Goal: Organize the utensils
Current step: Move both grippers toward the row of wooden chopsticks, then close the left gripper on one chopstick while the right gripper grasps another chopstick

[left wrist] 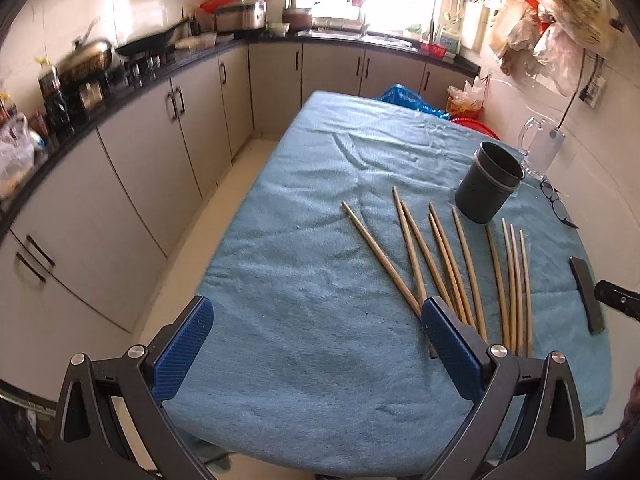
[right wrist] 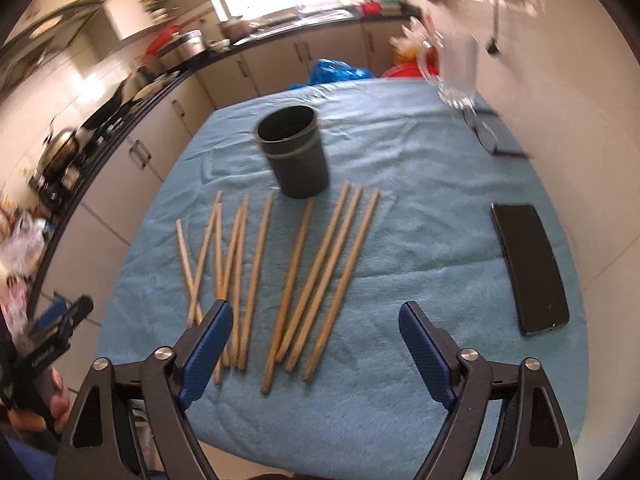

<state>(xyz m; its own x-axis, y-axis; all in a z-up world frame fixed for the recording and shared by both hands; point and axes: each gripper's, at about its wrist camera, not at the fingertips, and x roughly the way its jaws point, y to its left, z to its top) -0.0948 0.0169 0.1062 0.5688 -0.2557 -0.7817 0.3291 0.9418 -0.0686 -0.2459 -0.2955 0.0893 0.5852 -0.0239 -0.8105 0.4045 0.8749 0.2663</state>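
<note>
Several wooden chopsticks [left wrist: 448, 264] [right wrist: 296, 272] lie fanned out on the blue towel-covered table [left wrist: 304, 288] [right wrist: 420, 240]. Behind them stands a dark grey cylindrical holder [left wrist: 489, 182] [right wrist: 294, 151], upright, with nothing seen inside it. My left gripper [left wrist: 316, 320] hovers open over the table's near left part, its right finger above the chopsticks' near ends. My right gripper [right wrist: 316, 326] is open above the near ends of the middle chopsticks, holding nothing. The left gripper [right wrist: 52, 336] also shows at the right wrist view's left edge, held by a hand.
A black phone [left wrist: 587, 294] [right wrist: 530, 268] lies on the right of the table. Eyeglasses [left wrist: 556, 204] [right wrist: 486, 136] and a clear glass mug [left wrist: 540, 148] [right wrist: 456, 68] sit at the far right by the wall. Kitchen cabinets and a cluttered counter [left wrist: 120, 76] run along the left.
</note>
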